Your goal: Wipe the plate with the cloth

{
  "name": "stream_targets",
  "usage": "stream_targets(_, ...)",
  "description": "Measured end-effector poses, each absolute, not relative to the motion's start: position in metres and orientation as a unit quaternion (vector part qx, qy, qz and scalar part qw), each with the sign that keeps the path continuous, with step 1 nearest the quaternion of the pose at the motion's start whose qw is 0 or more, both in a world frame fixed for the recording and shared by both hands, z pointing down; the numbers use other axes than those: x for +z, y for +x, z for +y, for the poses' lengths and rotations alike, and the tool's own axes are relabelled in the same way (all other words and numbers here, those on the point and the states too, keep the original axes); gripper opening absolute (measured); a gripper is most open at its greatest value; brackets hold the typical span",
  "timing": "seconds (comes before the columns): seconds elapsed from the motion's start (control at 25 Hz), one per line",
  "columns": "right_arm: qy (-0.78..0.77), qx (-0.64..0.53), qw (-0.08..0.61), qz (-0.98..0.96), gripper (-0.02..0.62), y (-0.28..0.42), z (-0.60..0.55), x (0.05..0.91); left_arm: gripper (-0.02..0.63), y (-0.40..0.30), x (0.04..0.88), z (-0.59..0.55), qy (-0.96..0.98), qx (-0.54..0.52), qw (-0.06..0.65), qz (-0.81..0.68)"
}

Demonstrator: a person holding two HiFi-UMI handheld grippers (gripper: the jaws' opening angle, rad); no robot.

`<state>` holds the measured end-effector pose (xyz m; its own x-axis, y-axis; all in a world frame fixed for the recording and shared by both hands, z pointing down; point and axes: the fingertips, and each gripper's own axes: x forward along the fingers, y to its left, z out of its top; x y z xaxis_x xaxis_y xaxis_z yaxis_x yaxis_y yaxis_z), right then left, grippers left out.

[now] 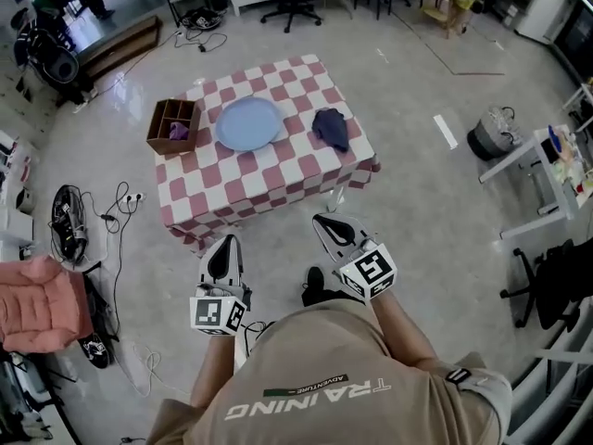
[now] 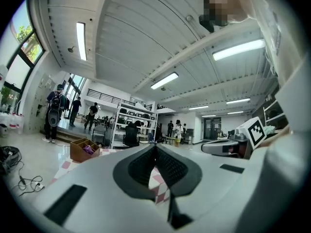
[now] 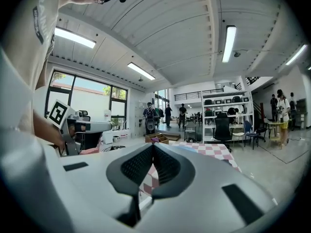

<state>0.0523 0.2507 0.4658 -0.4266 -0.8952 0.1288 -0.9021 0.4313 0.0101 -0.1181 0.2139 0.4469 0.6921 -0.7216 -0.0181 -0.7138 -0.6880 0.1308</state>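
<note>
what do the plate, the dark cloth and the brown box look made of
Plate: pale blue, smooth, evenly coloured, likely plastic or glazed ceramic; too far to tell.
Cloth: dark navy fabric, soft, lying crumpled in folds.
Box: brown, matte, with thin dividers, probably wood.

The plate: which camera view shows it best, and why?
Head view: it looks down on the whole blue plate, unobstructed on the table. Both gripper views look level across the table's edge; the plate cannot be made out there.
</note>
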Motion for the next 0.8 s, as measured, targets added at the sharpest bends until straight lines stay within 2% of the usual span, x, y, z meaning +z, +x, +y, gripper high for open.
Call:
stream_targets(0.28,0.504,0.016,0.058,-0.861,0.017,0.080,0.184,0.459,0.012,-0.088,0.443,0.157,0.906,-0.041,0.053,-0.418)
stream_targets(0.8,0.465,0.058,0.044,-0.882,0.017,0.107,0.123,0.482,0.012,-0.048,0.449,0.099,0.895,-0.023,0.063,-0.442)
